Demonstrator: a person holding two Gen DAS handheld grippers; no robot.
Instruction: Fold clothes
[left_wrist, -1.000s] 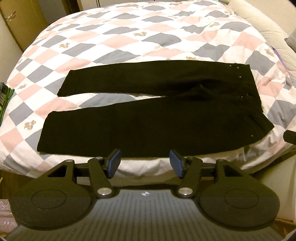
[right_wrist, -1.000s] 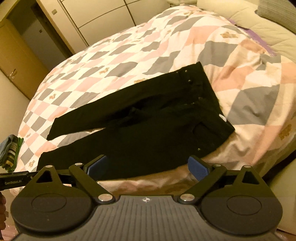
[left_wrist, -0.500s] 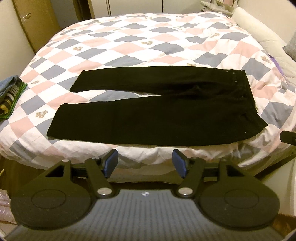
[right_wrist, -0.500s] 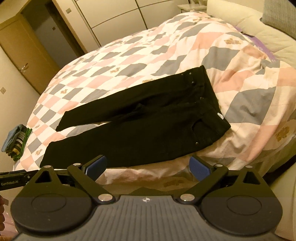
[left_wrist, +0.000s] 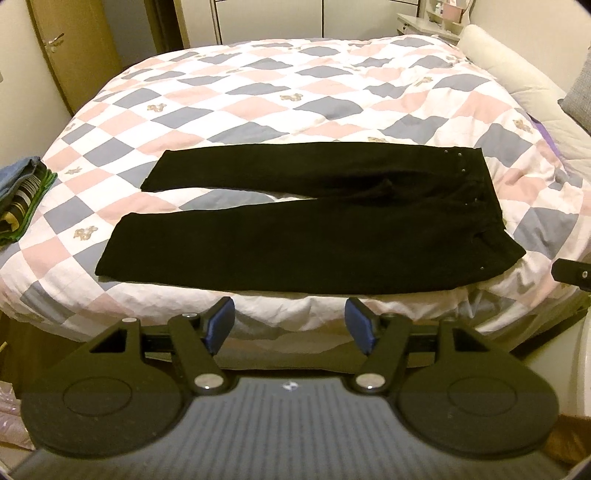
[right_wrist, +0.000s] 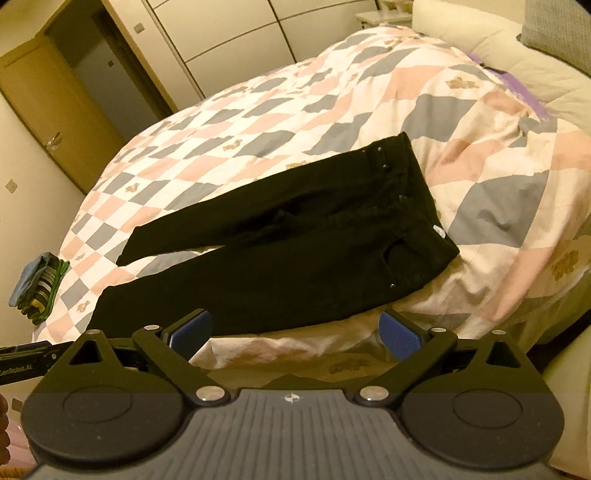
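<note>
Two pairs of blue-padded fingers stand spread apart with nothing between them: the left gripper (left_wrist: 290, 325) and the right gripper (right_wrist: 295, 334) both hang off the near edge of the bed (left_wrist: 288, 92), clear of the cloth.

Just beyond them the trousers (left_wrist: 295, 243) lie flat on the quilt, legs splayed in a narrow V, hems to the left, waistband to the right, the near leg running close along the mattress edge.

Judged from this, the risks are these. A pinch taken at that near edge may catch the quilt along with the denim, so the bedding lifts too. The near leg lies so close to the drop that a tug toward the person could drag it over the side. The fabric is thick and dark; the fingers might close on only the top layer, leaving the lower one behind and the fold skewed. Unequal lifts by the two grippers would twist the legs.

No container shows; a stack (left_wrist: 22, 192) of folded garments rests at the bed's left edge.
</note>
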